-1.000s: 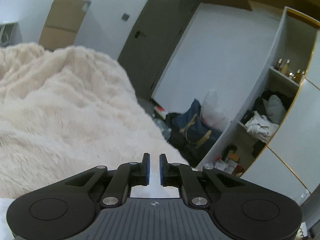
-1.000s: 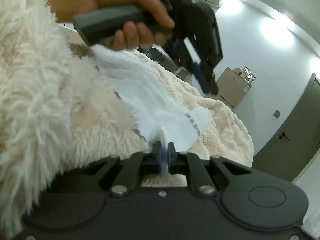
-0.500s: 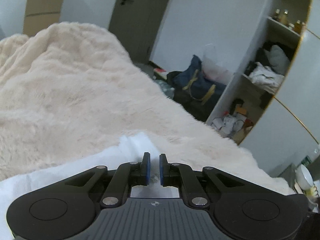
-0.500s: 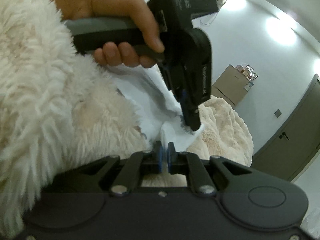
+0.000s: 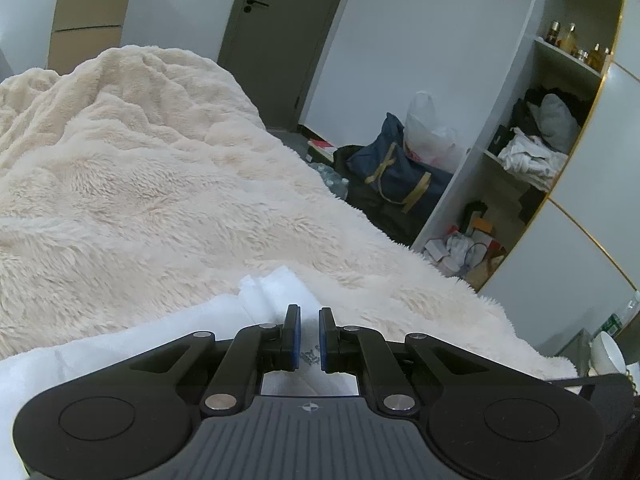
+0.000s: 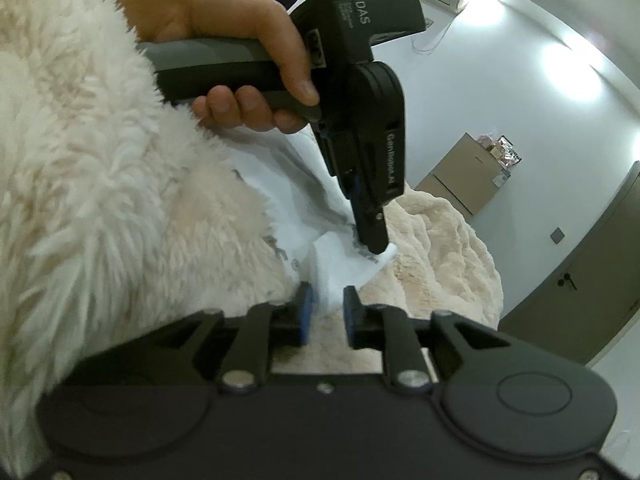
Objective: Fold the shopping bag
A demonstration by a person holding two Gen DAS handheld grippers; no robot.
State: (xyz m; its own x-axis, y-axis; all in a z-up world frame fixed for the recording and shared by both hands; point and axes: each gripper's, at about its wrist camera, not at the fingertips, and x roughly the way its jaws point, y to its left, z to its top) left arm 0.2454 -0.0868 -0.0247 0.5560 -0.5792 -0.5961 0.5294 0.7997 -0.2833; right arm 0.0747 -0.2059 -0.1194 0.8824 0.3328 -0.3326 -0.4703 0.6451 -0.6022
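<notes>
Lowered onto the white bag [image 6: 340, 264], left tool [image 6: 374, 246] stays pressed together (tilted downward); right tool [image 6: 326, 312] is opening around its fold.

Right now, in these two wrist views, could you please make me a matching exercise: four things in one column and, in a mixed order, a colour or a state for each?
Column A
1. shopping bag
2. blanket
3. duffel bag
4. door

Column B
a. closed
b. dark blue, with tan straps
c. cream and fluffy
d. white, lying on the fluffy cover

Pairs: 1-d, 2-c, 3-b, 4-a
</notes>
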